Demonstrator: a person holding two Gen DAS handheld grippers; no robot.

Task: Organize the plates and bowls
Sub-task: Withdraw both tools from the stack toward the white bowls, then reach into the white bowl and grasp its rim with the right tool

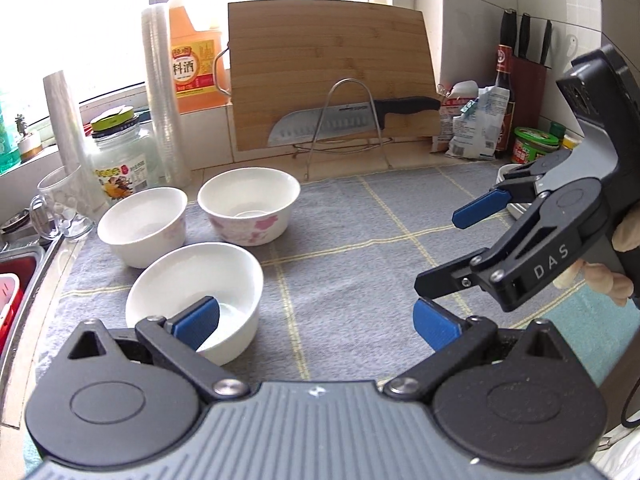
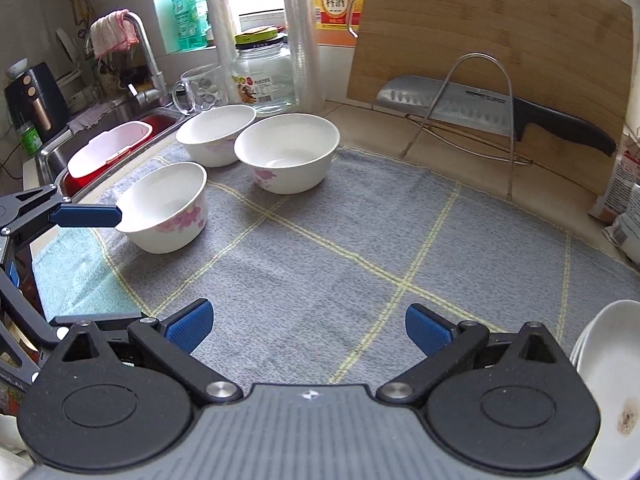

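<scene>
Three white bowls with pink flowers stand on a grey checked cloth [image 1: 360, 264]: a near bowl [image 1: 196, 288] [image 2: 168, 208], a left one [image 1: 142, 224] [image 2: 216, 132] and a far one [image 1: 248, 208] [image 2: 288, 156]. My left gripper [image 1: 316, 324] is open, and its left pad [image 1: 198, 322] [image 2: 86, 216] sits at the near bowl's rim; I cannot tell whether it touches. The other pad [image 1: 434, 328] is over bare cloth. My right gripper [image 2: 308, 326] [image 1: 444, 248] is open and empty over the cloth's right side. Stacked white plates [image 2: 612, 380] lie at its right, the top one stained.
A bamboo cutting board [image 1: 328, 72] leans at the back, with a knife [image 1: 344, 120] on a wire rack in front of it. A glass jar [image 1: 120, 160], a mug [image 1: 60, 204] and stacked plastic cups [image 1: 160, 92] stand behind the bowls. The sink [image 2: 120, 136] is to the left; bottles and bags [image 1: 480, 120] stand at the back right.
</scene>
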